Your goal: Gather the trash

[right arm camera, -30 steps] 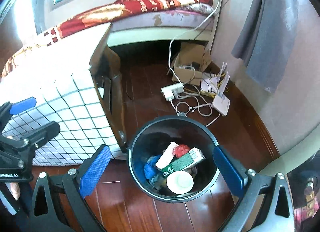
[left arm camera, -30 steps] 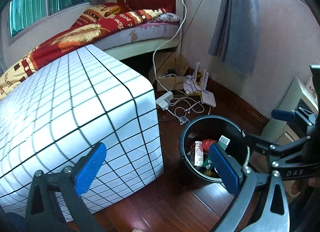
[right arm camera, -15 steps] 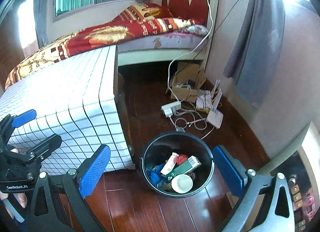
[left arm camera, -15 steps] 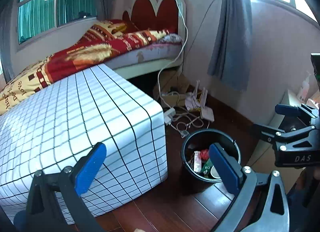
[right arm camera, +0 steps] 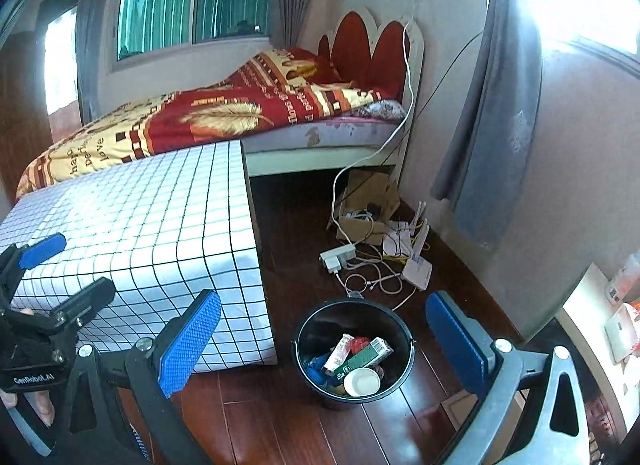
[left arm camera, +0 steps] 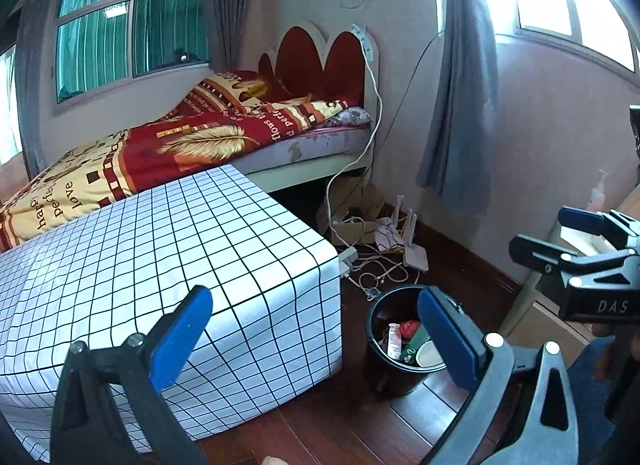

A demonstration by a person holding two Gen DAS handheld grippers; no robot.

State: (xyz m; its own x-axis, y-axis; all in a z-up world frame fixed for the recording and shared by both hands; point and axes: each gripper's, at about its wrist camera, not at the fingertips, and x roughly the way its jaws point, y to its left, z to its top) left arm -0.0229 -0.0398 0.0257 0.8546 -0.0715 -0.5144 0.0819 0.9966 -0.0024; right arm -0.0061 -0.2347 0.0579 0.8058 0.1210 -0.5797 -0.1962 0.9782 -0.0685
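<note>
A black trash bucket stands on the wooden floor beside the table. It holds a green carton, a white cup, a white tube and red and blue scraps. My left gripper hovers open and empty, well above the table's corner. My right gripper is open too, high over the bucket, with nothing between its blue pads. The right gripper shows at the far right of the left wrist view, and the left gripper shows at the left of the right wrist view.
A low table under a white checked cloth fills the left. Behind it is a bed with a red and yellow blanket. A cardboard box, power strip, router and tangled cables lie by the wall. A grey curtain hangs at right.
Both grippers have risen and pulled back from the bucket, so it looks smaller and lower in both views. Both stay open and empty.
</note>
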